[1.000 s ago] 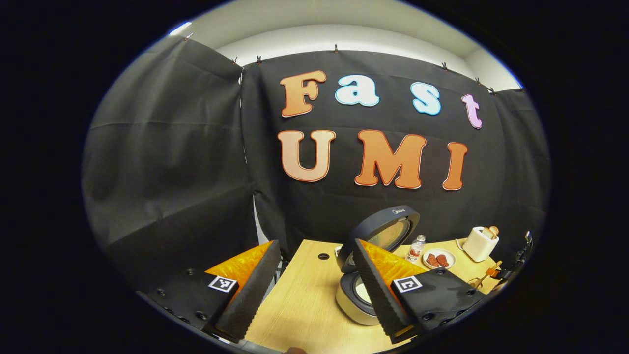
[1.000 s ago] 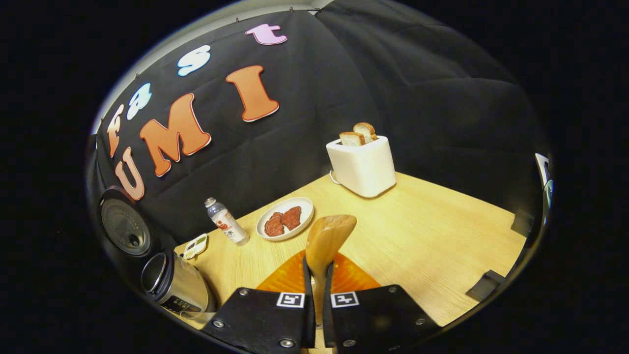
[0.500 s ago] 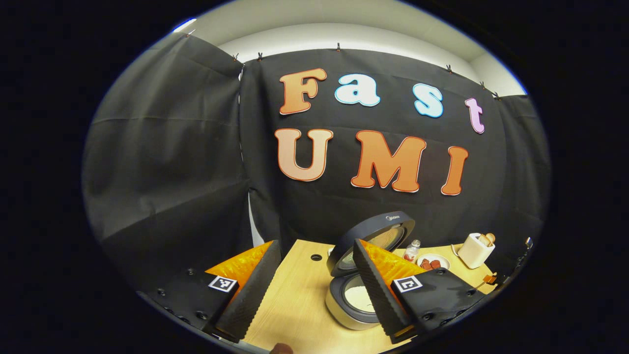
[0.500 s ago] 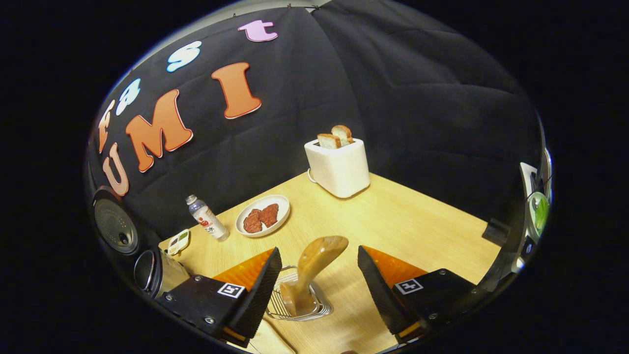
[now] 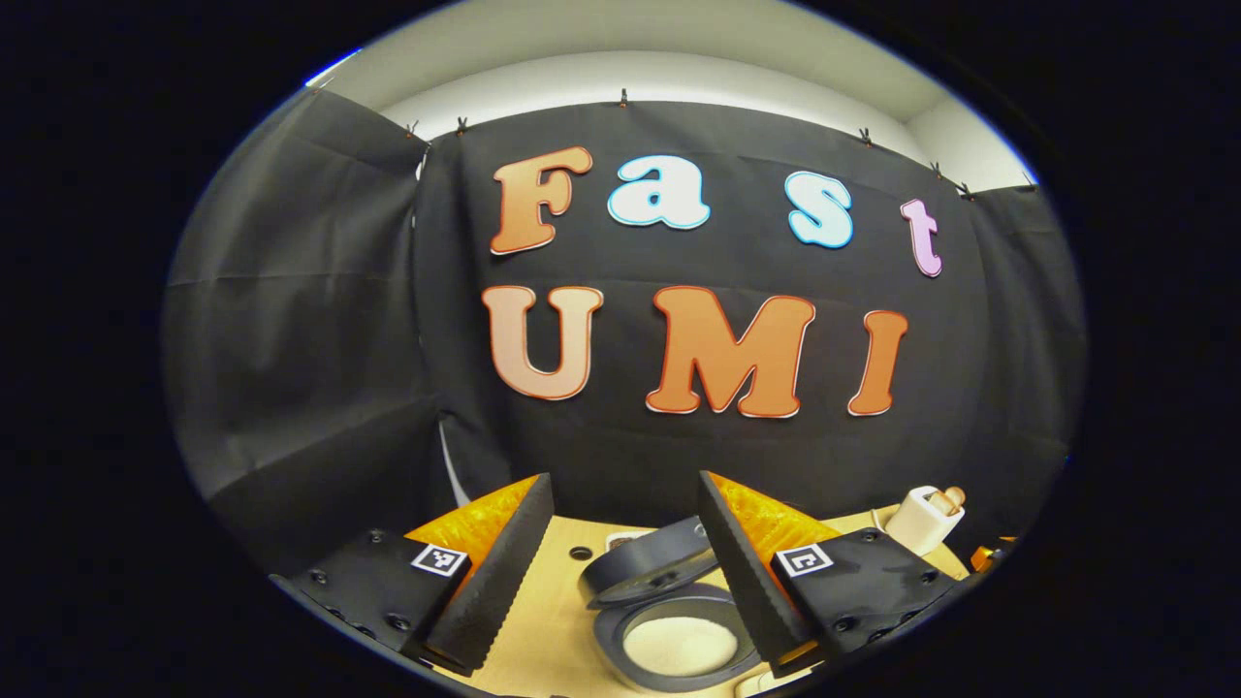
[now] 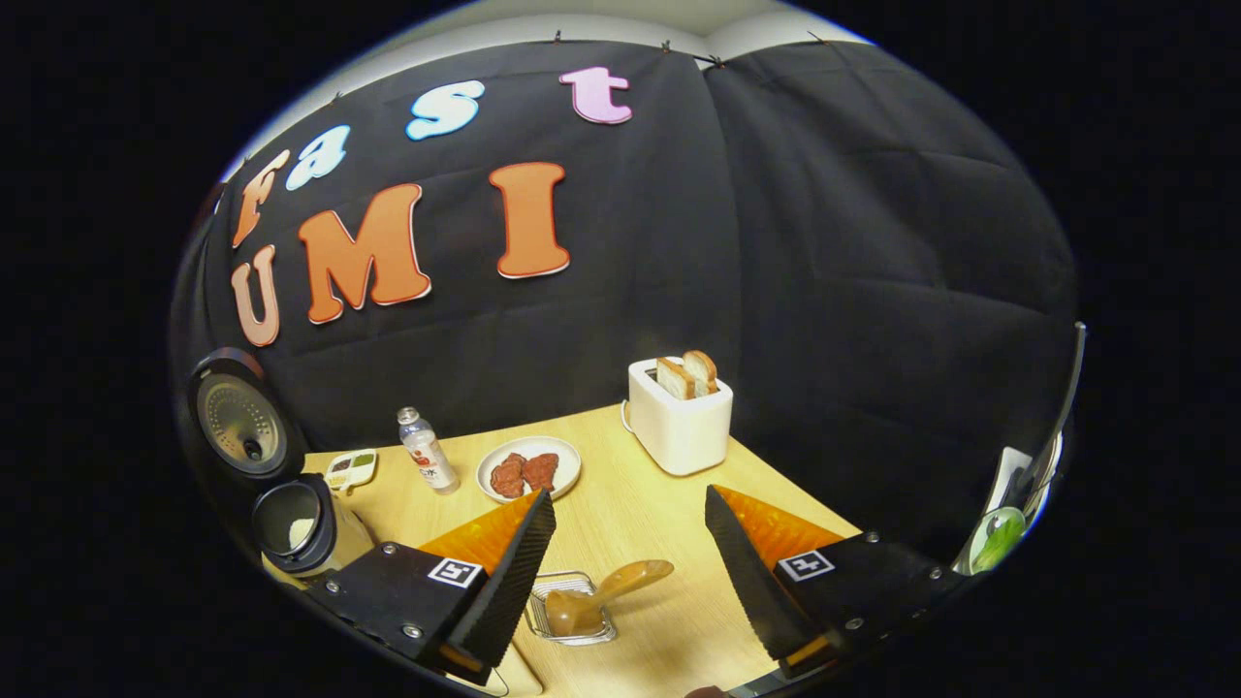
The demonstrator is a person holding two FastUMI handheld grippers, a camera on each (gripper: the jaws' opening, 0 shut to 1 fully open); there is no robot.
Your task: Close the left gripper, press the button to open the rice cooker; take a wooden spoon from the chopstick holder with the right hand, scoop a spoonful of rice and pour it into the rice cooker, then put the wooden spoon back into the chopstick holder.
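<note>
A: So, where is the wooden spoon (image 6: pixel 606 593) right now?

B: In the right gripper view it sits in the wire chopstick holder (image 6: pixel 572 609) on the desk (image 6: pixel 659 523), bowl end down inside the holder, handle leaning out toward the right. The right gripper (image 6: pixel 620 567) hovers above it with its jaws spread wide, holding nothing. The spoon lies between and beyond the two fingers, touching neither.

A: What does the spoon look like?

B: Smooth light brown wood with a glossy finish, a broad rounded bowl and a flattened handle.

A: How would it handle?

B: Judging by its looks: stiff, light and not fragile, though the polished surface may slip between the jaws. The best hold is probably across the flat of the handle, partway along the free end, clear of the wire rim. The holder seems light too and could tip or drag if the spoon catches.

A: And the rice cooker?

B: The rice cooker (image 5: pixel 674 645) stands open in the left gripper view, dark lid (image 5: pixel 645 572) raised, white rice visible in the pot. The left gripper (image 5: pixel 620 572) is above it, jaws wide apart and empty. The right gripper view shows the cooker at the far left, with a bottle (image 6: pixel 427 453), a plate of meat (image 6: pixel 528 468) and a toaster (image 6: pixel 679 417) with bread farther along the desk.
</note>
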